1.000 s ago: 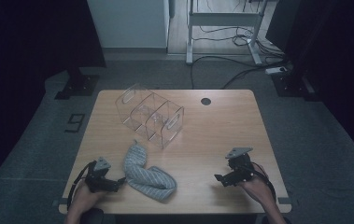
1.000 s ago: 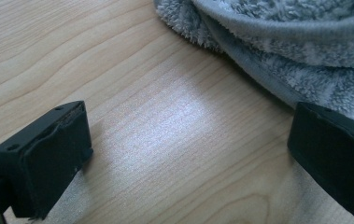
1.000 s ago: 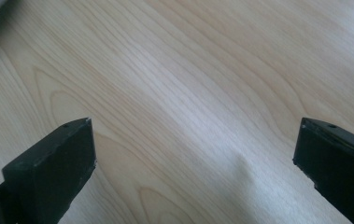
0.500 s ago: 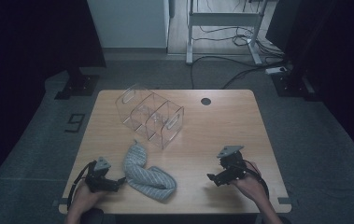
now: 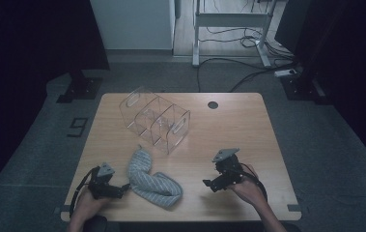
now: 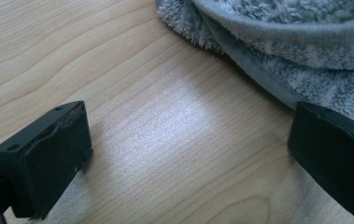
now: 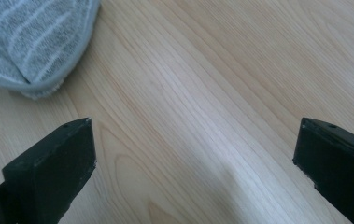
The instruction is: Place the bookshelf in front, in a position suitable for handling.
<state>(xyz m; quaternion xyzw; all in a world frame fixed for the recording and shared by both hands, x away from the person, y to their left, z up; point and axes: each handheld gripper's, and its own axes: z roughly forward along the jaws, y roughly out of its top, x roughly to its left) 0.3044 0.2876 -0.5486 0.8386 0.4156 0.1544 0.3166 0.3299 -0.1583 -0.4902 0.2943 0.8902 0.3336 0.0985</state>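
High view: a grey striped towel [image 5: 150,180] is seen lying folded on the wooden counter [image 5: 248,130], in the lower left of the frame, below a clear acrylic organizer [image 5: 155,119]. The left gripper [image 5: 122,187] is held just beside the towel's left edge, its jaws released and spread over bare wood. The right gripper [image 5: 208,183] is held at lower right, well apart from the towel, its jaws likewise released.

- Grey towel [image 6: 300,51]: cut off by the top and right edges in the left gripper view; its near edge is hidden behind the right-hand jaw.
- Grey towel, right gripper view: cut off at the top-left corner.
- Person's forearms: cut off by the high view's bottom edge.
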